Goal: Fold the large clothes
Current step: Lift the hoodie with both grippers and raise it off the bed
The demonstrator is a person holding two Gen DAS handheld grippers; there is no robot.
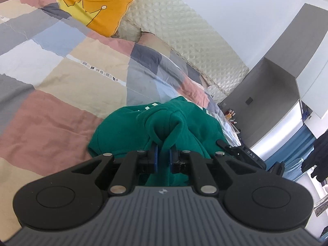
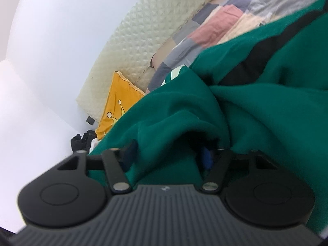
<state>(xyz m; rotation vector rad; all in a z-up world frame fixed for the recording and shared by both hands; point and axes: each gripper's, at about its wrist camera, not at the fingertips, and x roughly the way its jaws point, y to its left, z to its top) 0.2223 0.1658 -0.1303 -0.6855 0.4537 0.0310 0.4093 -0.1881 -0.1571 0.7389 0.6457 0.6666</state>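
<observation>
The left gripper (image 1: 163,155) is clamped on a bunched fold of the green sweatshirt (image 1: 184,119), its blue pads (image 1: 155,155) pressed close with cloth between. The right gripper (image 2: 168,153) stands partly apart, green cloth lying between its fingers; whether they pinch it cannot be told. The sweatshirt is heaped on the patchwork bedspread (image 1: 61,78), crumpled, its long axis unreadable. Beyond lie a yellow crown cushion (image 1: 92,6) and quilted headboard (image 1: 180,30).

Black letters "DAS" stand on a dark device (image 1: 249,153) at the right, just past the green garment. A white strip (image 1: 98,70) on the patchwork bedcover (image 1: 51,110) carries a row of dark capitals, too small and turned to read.
</observation>
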